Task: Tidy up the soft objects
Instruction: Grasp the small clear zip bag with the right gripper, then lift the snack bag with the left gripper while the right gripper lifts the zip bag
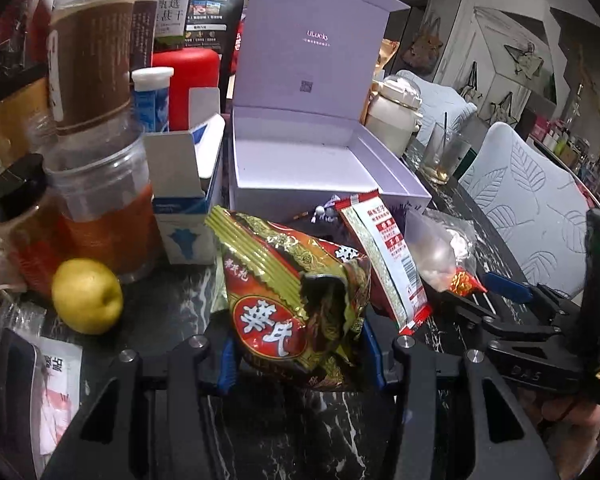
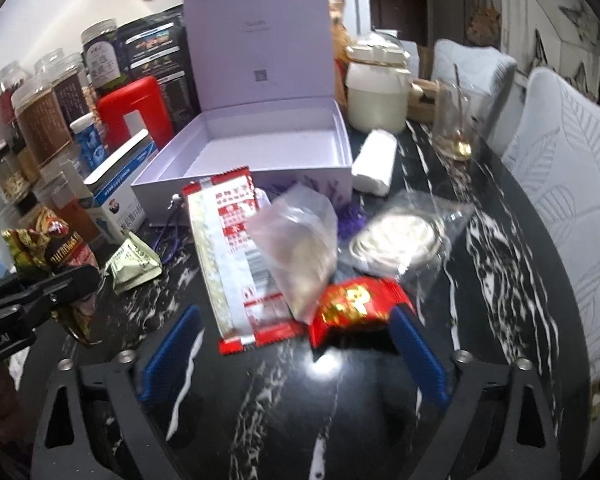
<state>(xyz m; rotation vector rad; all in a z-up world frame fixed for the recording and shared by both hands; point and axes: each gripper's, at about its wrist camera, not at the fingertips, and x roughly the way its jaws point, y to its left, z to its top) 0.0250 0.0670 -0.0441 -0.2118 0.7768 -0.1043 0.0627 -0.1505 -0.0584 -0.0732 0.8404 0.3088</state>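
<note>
**Snack bag gripped, box still empty**

The red-and-gold snack bag (image 1: pixel 296 300) sat clamped in the left gripper (image 1: pixel 300 356), blue pads pressed into both sides of its lower end, top end crumpled and torn-looking. It was held just in front of the open lavender box (image 1: pixel 332 184), whose tray showed nothing inside. W/ the bag leaning against it on the right was a red-and-white flat packet (image 1: pixel 384 264), and further right a clear plastic pouch (image 1: pixel 440 248) w/ a small red candy wrapper (image 1: pixel 462 282) at its near end.

The right gripper (image 2: pixel 296 348) had jaws wide apart, gripping nothing; red candy wrapper and the packet's near end lay between the pads, none pressed. A round sealed item in clear wrap (image 2: pixel 396 240) lay right of the pouch on the black marbled table (image 2: pixel 500 248).

Risks, as I judged them: the bag was pinched low, so its floppy top could catch the box's near wall on the way in. Jars and a yellow fruit (image 1: pixel 87 296) crowded the left, so a wide swing could knock them. The right jaws straddled two things at once; closing there might grab both or drag the pouch.
</note>
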